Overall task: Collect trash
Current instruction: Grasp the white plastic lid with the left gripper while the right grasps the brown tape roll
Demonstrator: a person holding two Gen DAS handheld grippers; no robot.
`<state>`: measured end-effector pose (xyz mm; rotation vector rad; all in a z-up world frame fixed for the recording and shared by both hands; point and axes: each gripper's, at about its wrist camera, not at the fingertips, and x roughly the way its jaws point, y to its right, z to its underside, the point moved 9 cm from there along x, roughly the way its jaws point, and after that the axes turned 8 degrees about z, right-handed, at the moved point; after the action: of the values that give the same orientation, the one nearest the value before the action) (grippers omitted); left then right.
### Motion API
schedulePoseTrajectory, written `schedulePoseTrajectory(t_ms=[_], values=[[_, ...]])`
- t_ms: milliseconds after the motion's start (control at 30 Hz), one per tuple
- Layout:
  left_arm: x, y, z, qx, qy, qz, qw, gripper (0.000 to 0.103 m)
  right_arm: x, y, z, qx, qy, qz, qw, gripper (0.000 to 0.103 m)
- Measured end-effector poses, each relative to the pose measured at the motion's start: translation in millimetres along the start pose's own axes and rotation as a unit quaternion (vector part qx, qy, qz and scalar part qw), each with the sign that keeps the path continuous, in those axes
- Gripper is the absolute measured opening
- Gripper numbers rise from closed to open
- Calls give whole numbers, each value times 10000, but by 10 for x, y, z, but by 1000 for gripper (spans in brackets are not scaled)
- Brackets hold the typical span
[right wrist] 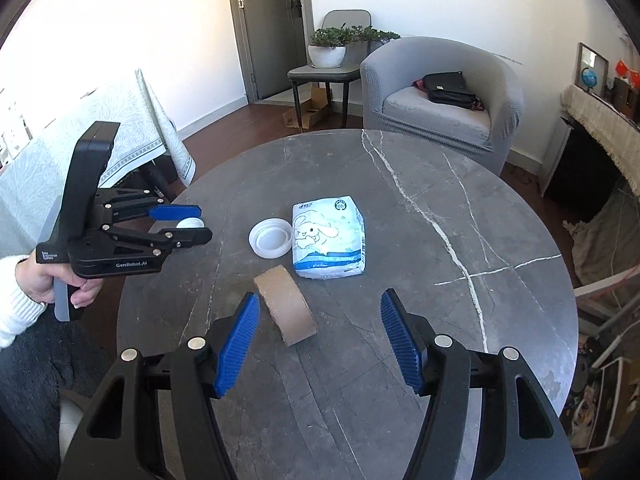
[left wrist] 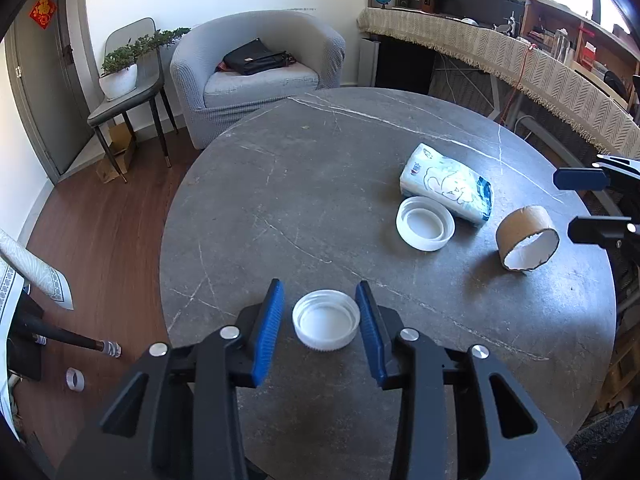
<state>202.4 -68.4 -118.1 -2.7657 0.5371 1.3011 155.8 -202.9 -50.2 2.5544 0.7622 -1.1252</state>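
One white cap [left wrist: 326, 324] between left gripper's [left wrist: 320, 312] parted jaws.

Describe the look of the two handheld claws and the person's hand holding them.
Both claws, left claw and right claw, are matte black linkage frames with silver rivets and ribbed blue finger pads. The left one's body bears white "GenRobot.AI" lettering. The left hand is bare, with a white knit sleeve.

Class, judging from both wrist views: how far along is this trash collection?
Nothing looks collected yet. In hand: the left gripper has its jaws open around the small white cap, not closed on it. The right gripper hovers open by the cardboard tape core. Still on the table: the larger white lid and the tissue pack.
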Motion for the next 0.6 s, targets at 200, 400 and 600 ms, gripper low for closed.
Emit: schedulePoseTrajectory(t_ms=[200,400,600], values=[[-19,2,23,-3,13,11,10000,32,9,-19,33,-90,-50,18,9999,64],[-51,23,4,-9,42,48,10000,32,49,-76,41,-182,-108,-14,9998,64],[-120,-33,-29,-108,144,56,9998,32,126,-168,54,-342,-206,-38,9992,57]])
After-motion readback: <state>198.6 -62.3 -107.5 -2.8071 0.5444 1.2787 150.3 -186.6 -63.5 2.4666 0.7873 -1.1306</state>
